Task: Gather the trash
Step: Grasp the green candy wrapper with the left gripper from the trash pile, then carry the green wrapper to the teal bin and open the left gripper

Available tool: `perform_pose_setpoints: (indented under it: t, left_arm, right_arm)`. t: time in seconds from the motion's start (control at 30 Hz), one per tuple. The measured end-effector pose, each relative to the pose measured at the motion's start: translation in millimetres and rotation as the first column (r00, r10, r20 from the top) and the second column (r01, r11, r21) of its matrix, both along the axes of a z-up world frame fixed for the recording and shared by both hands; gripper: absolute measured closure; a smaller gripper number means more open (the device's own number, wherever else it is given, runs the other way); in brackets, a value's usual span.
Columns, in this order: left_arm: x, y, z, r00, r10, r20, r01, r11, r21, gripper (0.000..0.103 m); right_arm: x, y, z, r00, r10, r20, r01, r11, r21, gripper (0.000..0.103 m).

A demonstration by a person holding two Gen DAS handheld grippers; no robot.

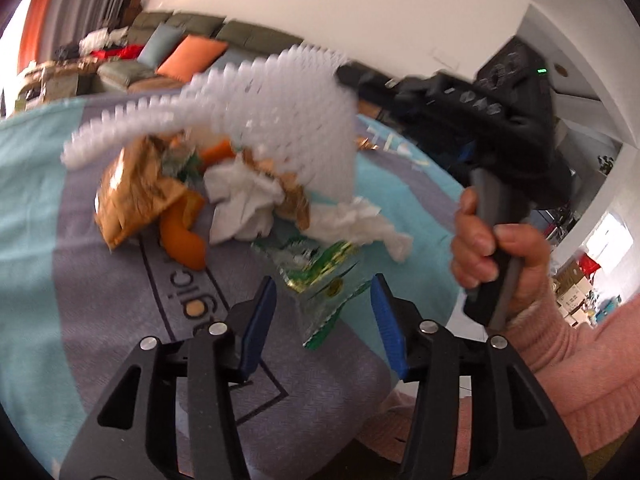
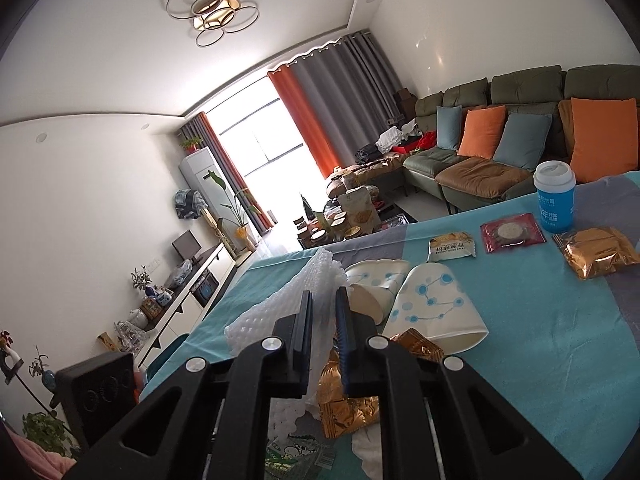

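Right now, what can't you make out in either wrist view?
- Left wrist view: white foam net is motion-blurred and hides the trash pile behind it.
- Right wrist view: right gripper blocks where its jaws pinch the net.
- No bin in view.

**What you can read on the table**

On the tablecloth [image 1: 80,280] in your left wrist view, dark printed letters run sideways and spell "gic"; the rest of the word is hidden or cut off. In your right wrist view, the blue cup [image 2: 555,203] carries white characters, too small to make out. The pale snack packet [image 2: 452,246] shows a line of characters you cannot read either. The green wrapper [image 2: 296,456] bears a cartoon figure, its print illegible.
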State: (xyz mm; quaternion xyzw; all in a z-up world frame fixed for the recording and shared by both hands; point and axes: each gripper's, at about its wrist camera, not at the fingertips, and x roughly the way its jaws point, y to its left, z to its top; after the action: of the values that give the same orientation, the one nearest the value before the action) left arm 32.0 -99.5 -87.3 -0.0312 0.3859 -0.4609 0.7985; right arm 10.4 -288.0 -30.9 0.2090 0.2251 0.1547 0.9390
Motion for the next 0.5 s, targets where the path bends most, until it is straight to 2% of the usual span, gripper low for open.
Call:
perform_pose_setpoints:
  t: [0.03, 0.07, 0.1, 0.13, 0.17, 0.2, 0.5]
  left_arm:
    - [2, 0, -4, 1.000, 0.002, -0.022, -0.002, 1.000, 0.002, 0.060]
    - [4, 1, -7, 0.999, 0.004, -0.039, -0.004, 1.000, 0.002, 0.073]
    - [4, 1, -11, 0.998, 0.003, -0.055, -0.003, 1.000, 0.000, 0.079]
    - [4, 3, -13, 0.998, 0.007, -0.063, -0.007, 1.000, -0.004, 0.079]
    - [7, 6, -14, 0.998, 0.009, -0.065, -0.010, 1.000, -0.011, 0.092]
    - [5, 8, -15, 0.998, 0.010, -0.066, -0.011, 1.000, -0.013, 0.096]
    - [-17, 47, 9, 0.997, 0.077, 0.020, -0.076, 0.997, -0.031, 0.096]
  right_arm:
    - [0, 1, 0, 1.000, 0.001, -0.001, -0.001, 1.000, -0.003, 0.093]
    - [0, 1, 0, 1.000, 0.002, -0.003, -0.002, 1.000, -0.004, 0.093]
    - [0, 1, -1, 1.000, 0.005, -0.004, -0.005, 1.000, -0.002, 0.093]
    - [-1, 2, -2, 1.000, 0.007, -0.004, -0.007, 1.000, 0.001, 0.093]
    - [-2, 3, -3, 1.000, 0.009, -0.004, -0.009, 1.000, 0.002, 0.093]
    - [-2, 3, -2, 1.000, 0.013, -0.004, -0.013, 1.000, 0.004, 0.093]
    - [4, 26, 7, 0.997, 0.077, 0.022, -0.077, 0.997, 0.012, 0.093]
